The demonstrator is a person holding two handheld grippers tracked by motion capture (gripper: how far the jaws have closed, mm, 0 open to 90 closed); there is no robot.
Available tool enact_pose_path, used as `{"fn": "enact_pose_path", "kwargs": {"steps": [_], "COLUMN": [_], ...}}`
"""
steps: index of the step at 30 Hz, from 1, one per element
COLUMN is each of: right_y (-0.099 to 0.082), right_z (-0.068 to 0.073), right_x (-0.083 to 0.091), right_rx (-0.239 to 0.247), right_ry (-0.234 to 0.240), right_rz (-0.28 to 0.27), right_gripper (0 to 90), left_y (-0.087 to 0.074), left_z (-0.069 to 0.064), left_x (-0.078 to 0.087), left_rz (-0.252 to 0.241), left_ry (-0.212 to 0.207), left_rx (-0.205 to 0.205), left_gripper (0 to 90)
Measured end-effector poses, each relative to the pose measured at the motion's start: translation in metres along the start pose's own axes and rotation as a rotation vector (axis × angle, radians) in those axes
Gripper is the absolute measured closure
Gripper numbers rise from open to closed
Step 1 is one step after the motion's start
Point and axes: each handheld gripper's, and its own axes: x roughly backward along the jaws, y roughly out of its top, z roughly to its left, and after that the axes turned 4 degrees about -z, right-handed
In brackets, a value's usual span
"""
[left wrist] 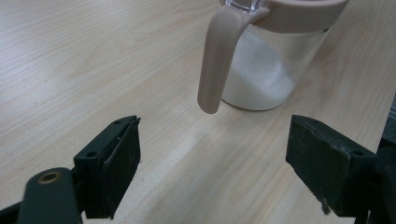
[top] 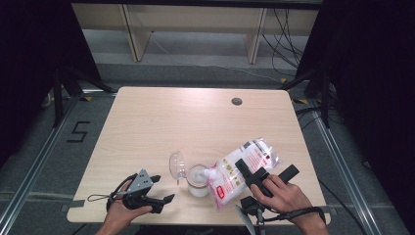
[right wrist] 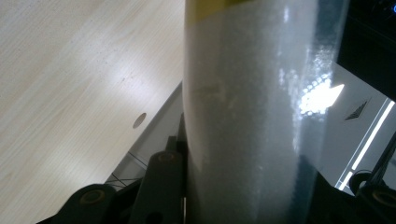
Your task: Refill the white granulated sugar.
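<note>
Bag [top: 240, 172] tipped over jar [top: 197, 181]; right gripper's [top: 254, 177] jaws hidden behind it.

A: Anything to read here?

B: One clear sign; a black "5" marked on the grey floor [top: 78, 131] left of the table [top: 161, 122], in the high view.

A: And the bag [top: 241, 169]?

B: It carries red print, with a red block near its lower end, on clear plastic; the letters are too small to make out.

A: The gripper views?

B: Nothing legible; in the right gripper view the bag [right wrist: 252, 116] shows a yellow band at the top, no words; the jar [left wrist: 266, 60] in the left gripper view bears no label.
</note>
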Motion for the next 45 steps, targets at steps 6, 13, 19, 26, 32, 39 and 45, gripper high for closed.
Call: {"fn": "enact_pose_path", "kwargs": {"steps": [6,13,19,26,32,39,45], "right_y": [-0.0004,-0.0007,-0.0009,-0.0010,-0.0007,-0.0012,-0.0011], "right_z": [0.0004,0.0005,0.0008,-0.0005,-0.0002,0.0000,0.0008], "right_x": [0.0004,0.0008,0.0008,0.0011,0.0013,0.0012,0.0011], "right_rx": [-0.007,-0.009,-0.011,0.020,0.013,0.013,-0.009], "right_ry": [-0.004,-0.005,0.000,0.013,0.011,0.012,0.000], "right_rz": [-0.001,0.000,-0.004,0.004,0.003,0.002,-0.004], "right_gripper": [74.1,74.6,74.8,75.0,75.1,75.2,75.3], "left_y": [0.0000,0.0000,0.0000,0.0001,0.0001,-0.0004,-0.0004], "left_z": [0.0000,-0.0001,0.0000,-0.0001,-0.0002,-0.0012,-0.0012], "left_x": [0.0000,0.0000,0.0001,0.0002,0.0001,0.0002,0.0002], "left_rz": [0.000,-0.002,-0.001,-0.001,-0.003,-0.002,-0.002], "left_ry": [0.000,0.001,0.002,0.001,0.002,0.008,0.008], "left_rx": [0.002,0.003,0.002,0.002,0.004,0.026,0.027], "left_gripper": [17.5,17.5,17.5,17.5,17.5,17.5,17.5]}}
